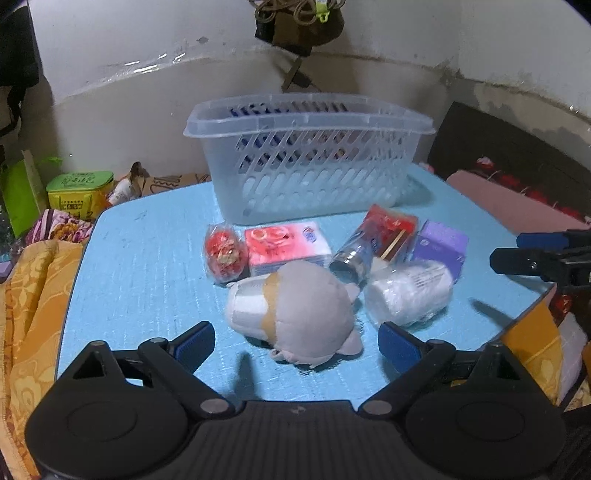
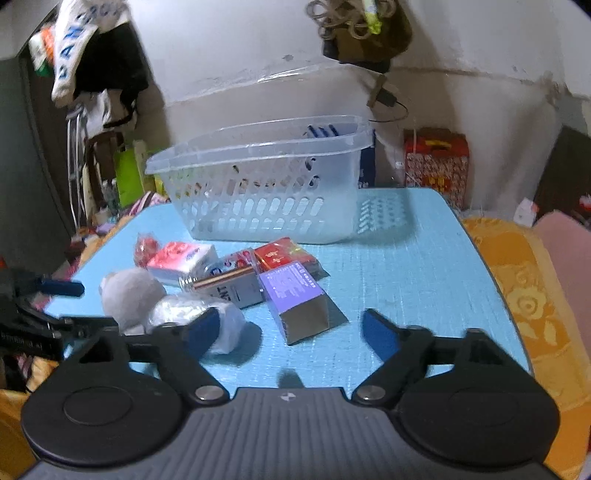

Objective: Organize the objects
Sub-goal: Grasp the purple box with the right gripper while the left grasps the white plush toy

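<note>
A clear slotted basket point(image 1: 314, 173) point(image 2: 258, 192) stands at the back of the blue table point(image 1: 147, 266) point(image 2: 406, 266). In front lie a grey-white plush toy point(image 1: 306, 314) point(image 2: 129, 295), a pink tissue pack point(image 1: 284, 247) point(image 2: 181, 258), a red snack bag point(image 1: 225, 254), a glass bottle point(image 1: 354, 258), a red packet point(image 1: 391, 229) point(image 2: 284, 256), a purple box point(image 1: 439, 247) point(image 2: 295, 299) and a white plastic roll point(image 1: 410, 291) point(image 2: 199, 314). My left gripper point(image 1: 297, 345) is open, just in front of the plush. My right gripper point(image 2: 291, 332) is open, just before the purple box.
Orange patterned bedding point(image 1: 33, 295) point(image 2: 535, 302) lies on both sides of the table. A green tin point(image 1: 79, 192) sits at the left, a red gift box point(image 2: 436, 162) behind the table at right. Bags hang on the wall point(image 2: 365, 29).
</note>
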Demonstrator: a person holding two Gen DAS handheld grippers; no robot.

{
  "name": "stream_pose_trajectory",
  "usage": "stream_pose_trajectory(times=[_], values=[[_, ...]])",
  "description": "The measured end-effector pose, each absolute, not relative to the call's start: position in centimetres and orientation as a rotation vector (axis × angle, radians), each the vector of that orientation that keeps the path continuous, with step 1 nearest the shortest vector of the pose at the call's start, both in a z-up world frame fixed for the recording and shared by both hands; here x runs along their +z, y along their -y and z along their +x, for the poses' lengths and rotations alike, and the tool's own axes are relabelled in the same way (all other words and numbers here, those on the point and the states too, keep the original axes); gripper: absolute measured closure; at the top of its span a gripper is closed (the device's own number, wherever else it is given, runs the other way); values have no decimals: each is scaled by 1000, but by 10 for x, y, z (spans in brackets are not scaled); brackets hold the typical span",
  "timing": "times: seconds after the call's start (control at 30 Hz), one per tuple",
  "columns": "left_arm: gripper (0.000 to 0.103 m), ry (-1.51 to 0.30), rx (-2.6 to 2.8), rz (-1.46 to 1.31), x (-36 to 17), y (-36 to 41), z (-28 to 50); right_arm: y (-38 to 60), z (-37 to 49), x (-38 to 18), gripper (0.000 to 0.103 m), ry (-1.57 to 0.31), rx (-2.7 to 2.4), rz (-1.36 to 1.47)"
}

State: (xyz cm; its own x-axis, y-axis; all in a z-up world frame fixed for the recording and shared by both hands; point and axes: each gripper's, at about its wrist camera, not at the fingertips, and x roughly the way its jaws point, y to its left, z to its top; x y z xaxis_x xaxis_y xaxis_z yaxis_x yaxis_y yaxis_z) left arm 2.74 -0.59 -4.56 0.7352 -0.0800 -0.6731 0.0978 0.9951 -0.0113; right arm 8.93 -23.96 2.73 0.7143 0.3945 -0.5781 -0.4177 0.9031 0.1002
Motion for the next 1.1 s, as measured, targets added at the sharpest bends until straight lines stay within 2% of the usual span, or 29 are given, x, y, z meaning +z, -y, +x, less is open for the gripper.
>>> stream_pose_trajectory(times=[0.3,0.43,0.67,0.93,1.1], values=[[5,-728,-122,38,-47,7,34,231,102,12,27,-578,413,-160],[6,-772,-128,62,-57,11,46,226,117,2,23,-634,433,-180],[6,-794,-118,93,-71,9,67,232,130,-5,23,-653,460,-148],[6,-732,-149,84,-76,-9,76,241,134,-11,23,-663,500,-125],[6,-676,-182,116,-77,-8,71,242,134,-12,18,-643,515,-134]])
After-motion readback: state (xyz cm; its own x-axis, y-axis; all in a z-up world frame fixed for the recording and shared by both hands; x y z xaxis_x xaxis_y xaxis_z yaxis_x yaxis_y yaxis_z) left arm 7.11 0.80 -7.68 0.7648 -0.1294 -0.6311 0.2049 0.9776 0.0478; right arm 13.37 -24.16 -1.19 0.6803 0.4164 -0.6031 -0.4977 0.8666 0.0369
